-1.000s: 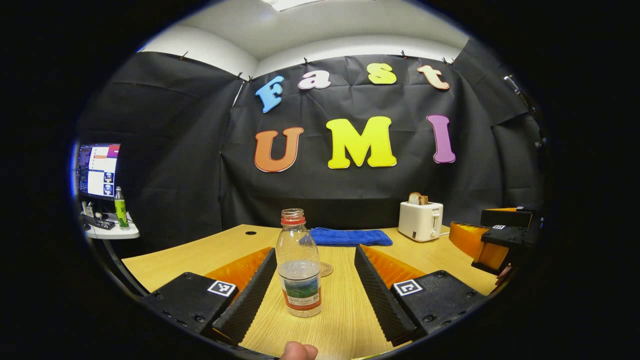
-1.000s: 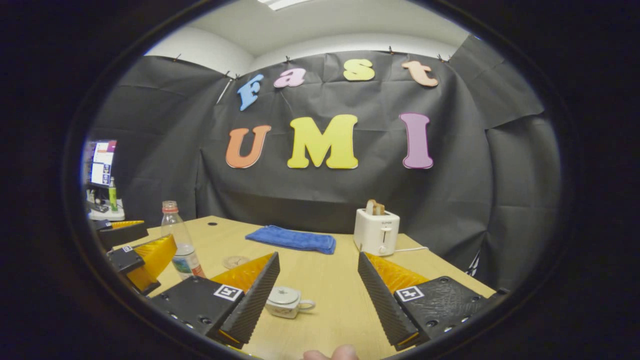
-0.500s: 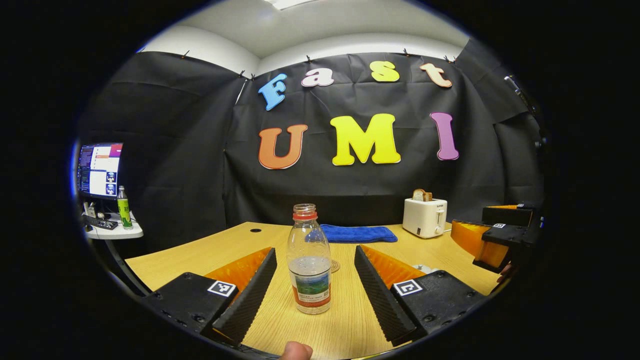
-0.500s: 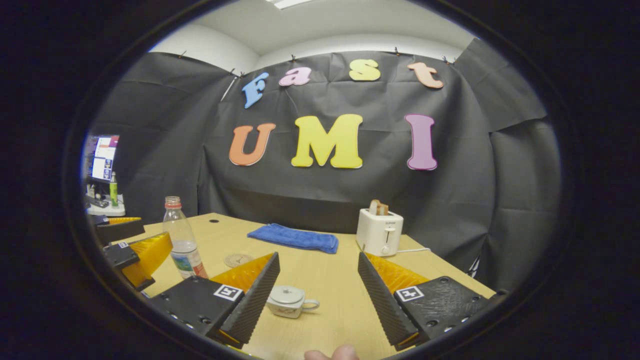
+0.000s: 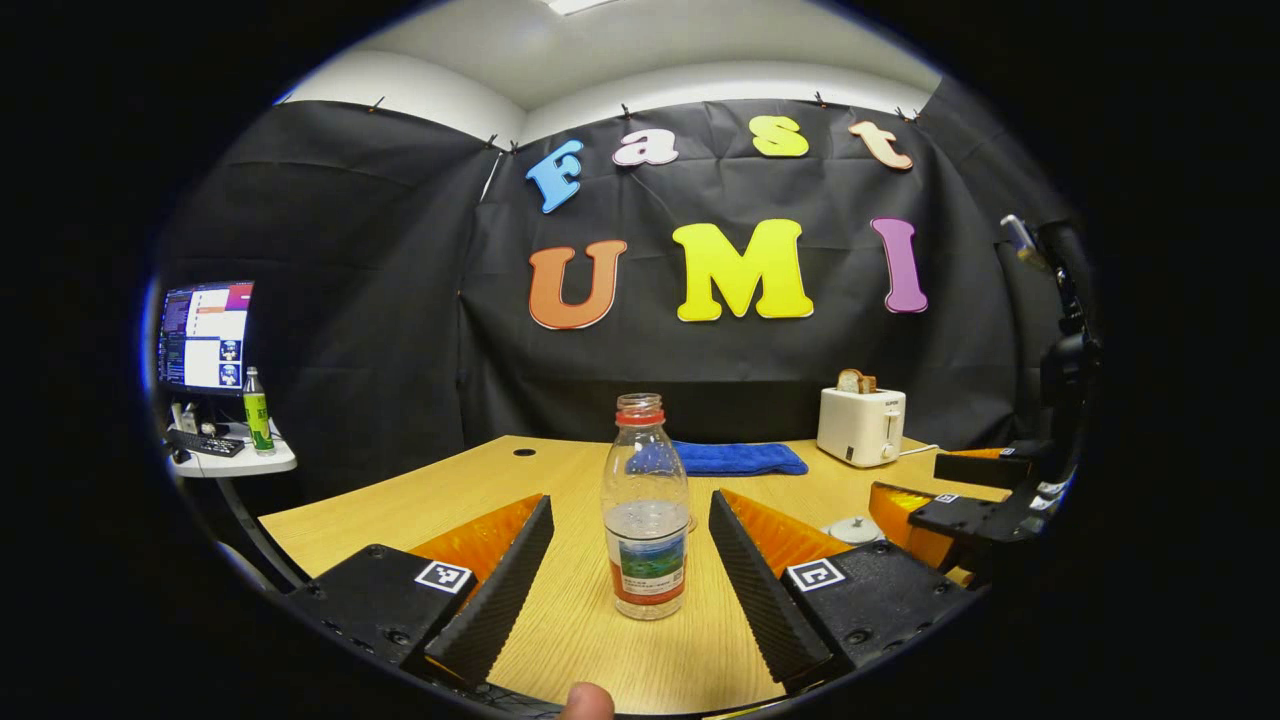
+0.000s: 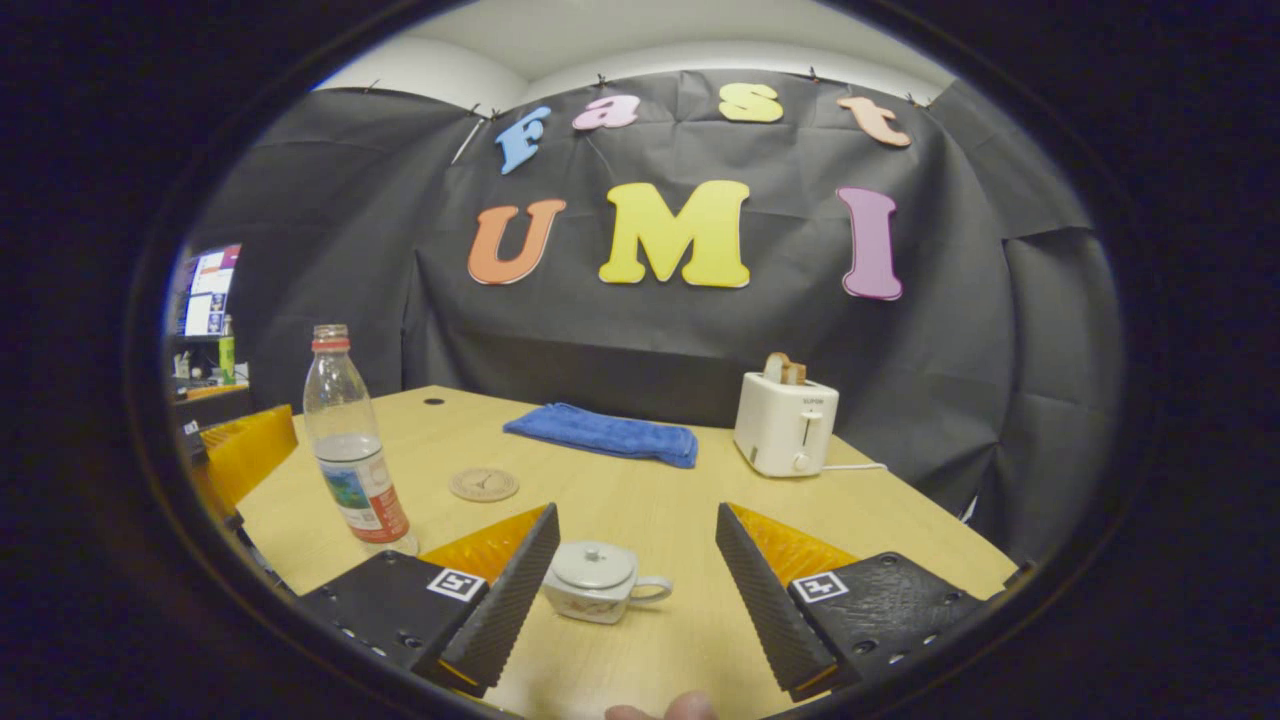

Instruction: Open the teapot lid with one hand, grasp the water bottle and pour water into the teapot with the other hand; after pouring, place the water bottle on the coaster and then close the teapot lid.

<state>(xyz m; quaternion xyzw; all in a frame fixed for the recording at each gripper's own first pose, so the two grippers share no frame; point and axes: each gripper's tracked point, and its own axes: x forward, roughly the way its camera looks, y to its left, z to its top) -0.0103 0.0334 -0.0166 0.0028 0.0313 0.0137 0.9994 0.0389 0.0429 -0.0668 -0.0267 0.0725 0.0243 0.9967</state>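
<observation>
Teapot (image 6: 598, 581), lid on, sits on the table (image 6: 700, 520) between the right gripper (image 6: 632, 585)'s spread fingers, untouched. Water bottle (image 5: 647, 510) stands uncapped between the left gripper (image 5: 630, 560)'s parted fingers, ungrasped. Farther off lies the bare coaster (image 6: 484, 484). Nothing is done yet: lifting, pouring, placing and closing remain.

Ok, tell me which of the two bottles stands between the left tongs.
The clear water bottle with the red neck ring, upright on the wooden table, standing between the open left tongs. The green bottle stands far off on the side desk by the monitor.
</observation>
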